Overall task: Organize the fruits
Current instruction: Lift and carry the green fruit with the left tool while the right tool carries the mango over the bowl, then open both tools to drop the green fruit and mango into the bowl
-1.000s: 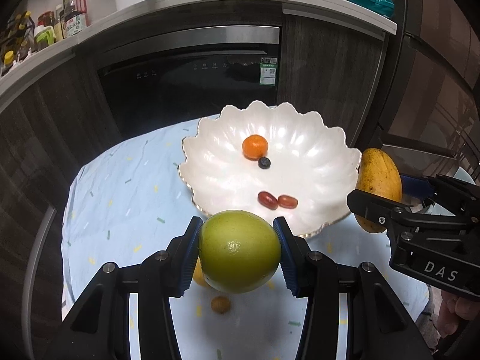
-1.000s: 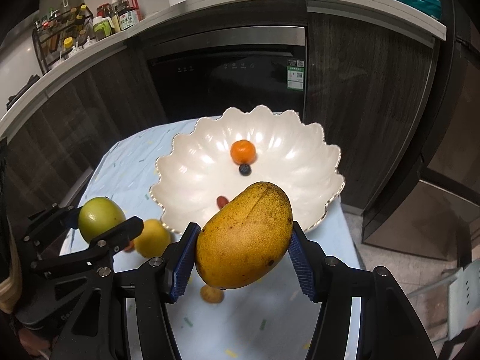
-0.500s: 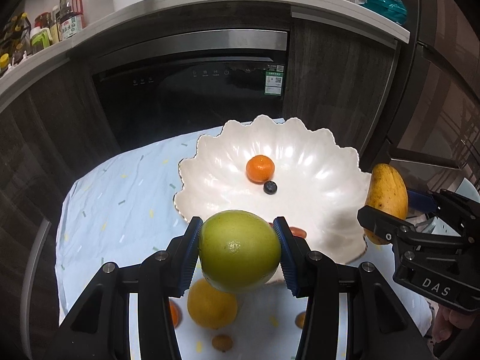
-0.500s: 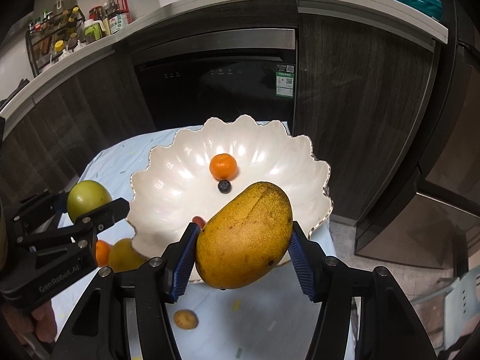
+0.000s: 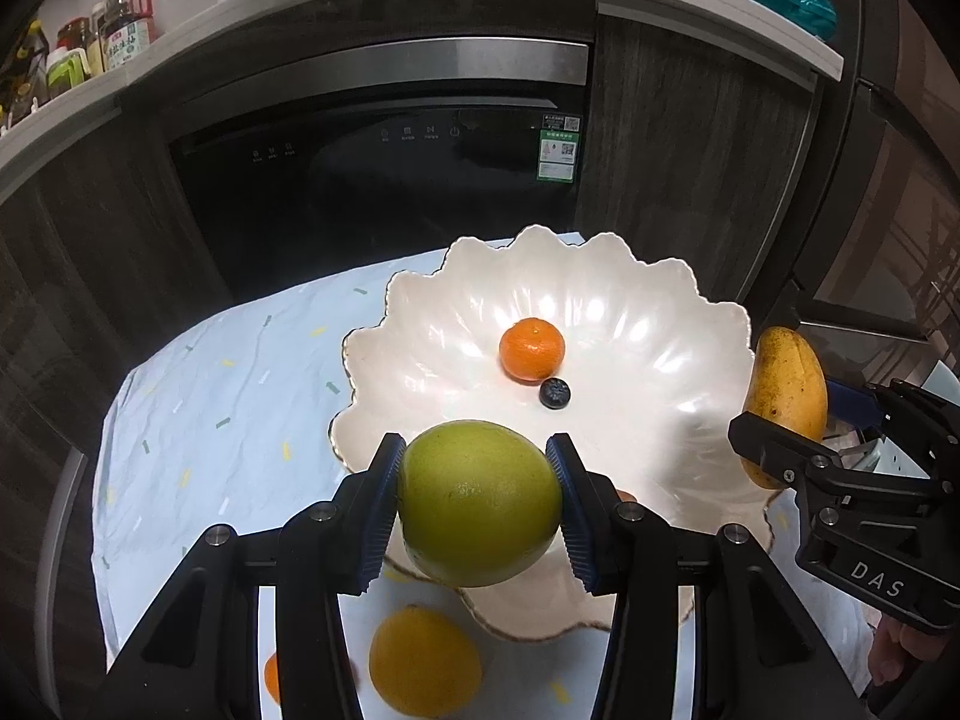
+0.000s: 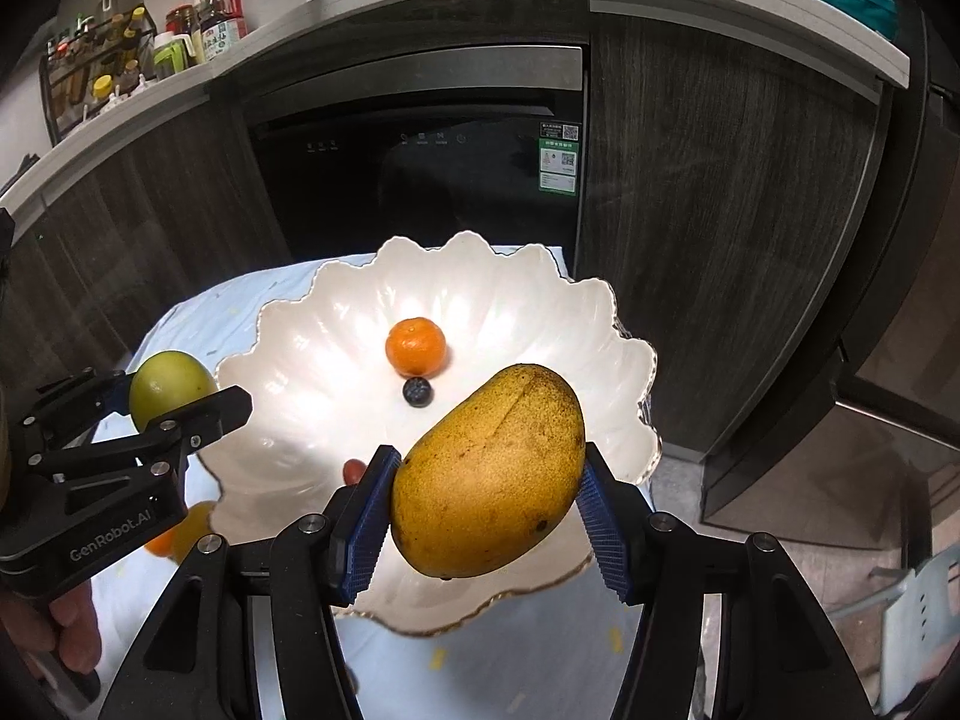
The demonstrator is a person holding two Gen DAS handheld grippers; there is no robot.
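Fruit held over a white scalloped bowl (image 5: 420, 354) by both tongs.

Left tongs (image 5: 477, 507) are partly open and clamped on a green citrus (image 5: 480, 498) above the bowl's near-left rim; right tongs (image 6: 489, 501) are clamped likewise on a mango (image 6: 489, 468) over its near-right side. A mandarin (image 5: 532, 349) and a blueberry (image 5: 554, 392) lie inside. Only the left view shows an orange (image 5: 423, 660) clearly on the near worktop (image 5: 198, 420). It reads "DAS" on the right tongs; the right view reads "GenRobot.AI" on the left. The dishwasher (image 6: 420, 180) sticker is unreadable.
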